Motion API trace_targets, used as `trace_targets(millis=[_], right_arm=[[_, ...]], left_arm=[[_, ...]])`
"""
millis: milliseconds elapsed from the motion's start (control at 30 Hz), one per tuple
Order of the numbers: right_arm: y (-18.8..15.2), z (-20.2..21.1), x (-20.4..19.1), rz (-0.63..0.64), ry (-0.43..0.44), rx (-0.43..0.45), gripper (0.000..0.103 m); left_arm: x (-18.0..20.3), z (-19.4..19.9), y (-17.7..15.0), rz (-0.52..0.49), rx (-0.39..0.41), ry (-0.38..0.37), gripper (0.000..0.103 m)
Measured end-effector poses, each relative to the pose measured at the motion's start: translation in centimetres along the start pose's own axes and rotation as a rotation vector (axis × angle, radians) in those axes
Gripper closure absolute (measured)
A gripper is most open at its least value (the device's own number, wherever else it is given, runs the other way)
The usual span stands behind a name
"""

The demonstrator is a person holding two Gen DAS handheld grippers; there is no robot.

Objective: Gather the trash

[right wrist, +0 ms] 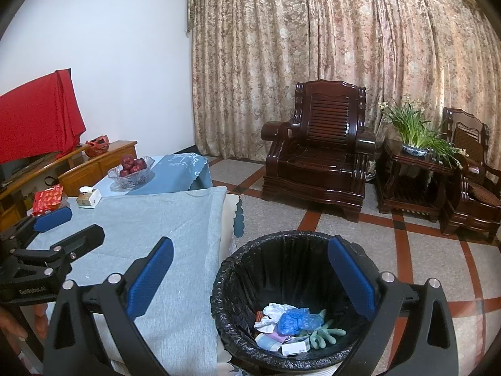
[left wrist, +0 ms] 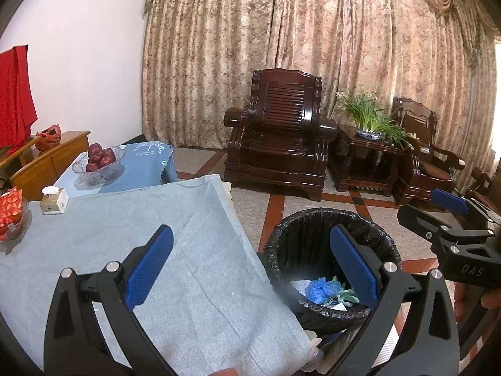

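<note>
A black-lined trash bin (left wrist: 281,235) (right wrist: 238,269) stands on the floor at the table's right edge. It holds a blue crumpled wrapper (right wrist: 292,319), white tissue (right wrist: 274,311), a green glove (right wrist: 322,335) and small boxes (right wrist: 292,348). My left gripper (left wrist: 250,269) is open and empty, over the table edge and the bin. My right gripper (right wrist: 250,279) is open and empty above the bin. The right gripper also shows in the left wrist view (left wrist: 438,213). The left gripper also shows in the right wrist view (right wrist: 69,225).
The table has a grey-blue cloth (left wrist: 141,250). On it stand a tissue box (left wrist: 54,200), a glass bowl of red apples (left wrist: 98,163) and a red packet (left wrist: 11,210). Dark wooden armchairs (left wrist: 275,134) and a potted plant (left wrist: 369,119) stand by the curtains.
</note>
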State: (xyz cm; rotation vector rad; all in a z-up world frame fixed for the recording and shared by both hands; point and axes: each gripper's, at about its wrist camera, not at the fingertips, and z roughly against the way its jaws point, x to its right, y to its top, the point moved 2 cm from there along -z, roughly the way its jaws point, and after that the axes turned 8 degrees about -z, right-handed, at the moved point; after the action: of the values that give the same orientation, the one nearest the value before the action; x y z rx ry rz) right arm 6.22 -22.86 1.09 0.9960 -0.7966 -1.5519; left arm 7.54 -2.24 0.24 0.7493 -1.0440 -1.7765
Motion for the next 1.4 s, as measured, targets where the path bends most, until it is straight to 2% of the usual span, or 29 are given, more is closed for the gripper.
trace_targets(millis=[1400], right_arm=[[0.03,-0.04,-0.33,-0.001,0.000,-0.001,0.006]], left_arm=[[-0.40,0.16,0.08,-0.002,0.000,0.001,0.006]])
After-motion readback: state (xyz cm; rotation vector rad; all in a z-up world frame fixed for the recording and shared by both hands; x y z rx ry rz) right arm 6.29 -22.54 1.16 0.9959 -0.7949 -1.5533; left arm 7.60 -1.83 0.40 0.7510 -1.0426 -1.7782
